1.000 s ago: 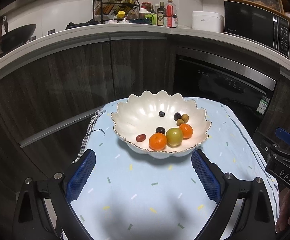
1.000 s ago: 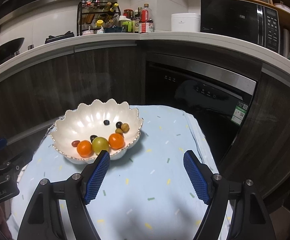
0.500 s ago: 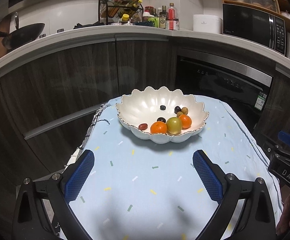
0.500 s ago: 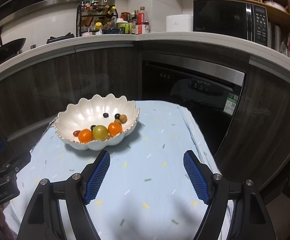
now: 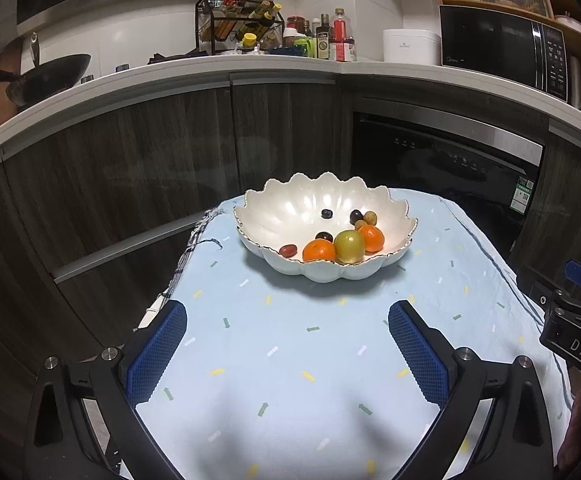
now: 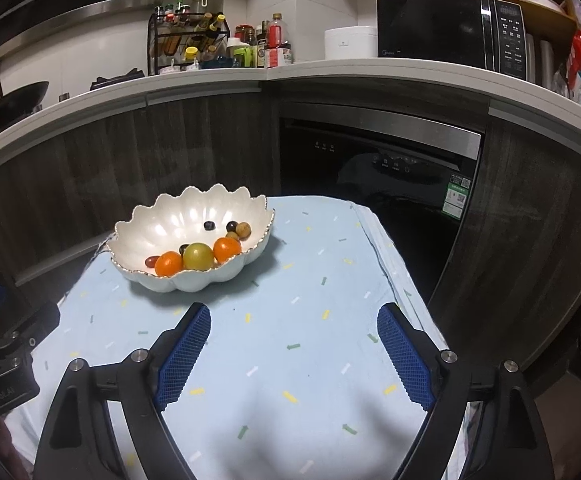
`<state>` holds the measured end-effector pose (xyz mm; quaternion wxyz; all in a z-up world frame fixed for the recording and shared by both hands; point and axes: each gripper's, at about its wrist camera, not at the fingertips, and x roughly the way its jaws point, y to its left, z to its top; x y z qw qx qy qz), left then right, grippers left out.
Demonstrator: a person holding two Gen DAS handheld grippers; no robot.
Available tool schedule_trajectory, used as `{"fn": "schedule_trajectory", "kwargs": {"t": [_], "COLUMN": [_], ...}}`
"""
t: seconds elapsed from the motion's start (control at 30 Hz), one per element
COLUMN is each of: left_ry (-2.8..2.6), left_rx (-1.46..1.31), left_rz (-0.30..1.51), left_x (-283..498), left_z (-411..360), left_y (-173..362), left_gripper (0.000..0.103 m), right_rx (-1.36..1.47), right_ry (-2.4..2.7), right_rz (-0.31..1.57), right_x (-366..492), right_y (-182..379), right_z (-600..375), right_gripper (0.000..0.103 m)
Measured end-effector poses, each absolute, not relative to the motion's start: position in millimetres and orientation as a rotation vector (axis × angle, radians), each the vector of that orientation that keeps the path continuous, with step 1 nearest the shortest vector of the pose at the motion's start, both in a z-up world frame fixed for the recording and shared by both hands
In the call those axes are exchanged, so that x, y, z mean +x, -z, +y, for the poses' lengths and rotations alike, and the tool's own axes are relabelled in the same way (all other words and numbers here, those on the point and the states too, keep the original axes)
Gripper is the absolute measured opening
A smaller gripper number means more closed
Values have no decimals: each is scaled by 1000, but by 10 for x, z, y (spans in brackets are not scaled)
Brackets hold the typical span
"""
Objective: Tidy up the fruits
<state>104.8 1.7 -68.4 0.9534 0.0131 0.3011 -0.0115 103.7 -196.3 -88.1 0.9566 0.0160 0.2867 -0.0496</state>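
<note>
All the fruit I can see already lies in the scalloped white bowl (image 5: pixel 274 216): two oranges (image 5: pixel 319 250), a green fruit (image 5: pixel 349 246), and small dark and tan ones toward its 2 o'clock side. I judge sorting nearly finished; no loose piece shows on the blue-clothed worktop (image 5: pixel 290 360). My left claw (image 5: pixel 286 352) stands spread and empty; my right claw (image 6: pixel 293 350) is opening, nothing between its pads. The bowl sits at 12 o'clock from my left claw, 11 o'clock from my right. Open cloth lies before both; the worktop's edges drop close at 3 and 9 o'clock.
</note>
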Motion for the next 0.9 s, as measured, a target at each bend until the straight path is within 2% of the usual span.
{"fn": "schedule_trajectory", "kwargs": {"t": [0.9], "left_ry": [20], "left_rx": [36], "left_rz": [611], "left_x": [1039], "left_z": [27], "left_y": [659], "left_gripper": [103], "right_rx": [36], "right_ry": [94], "right_rz": [563], "right_x": [985], "right_y": [827], "right_z": [-1973], "right_gripper": [87]}}
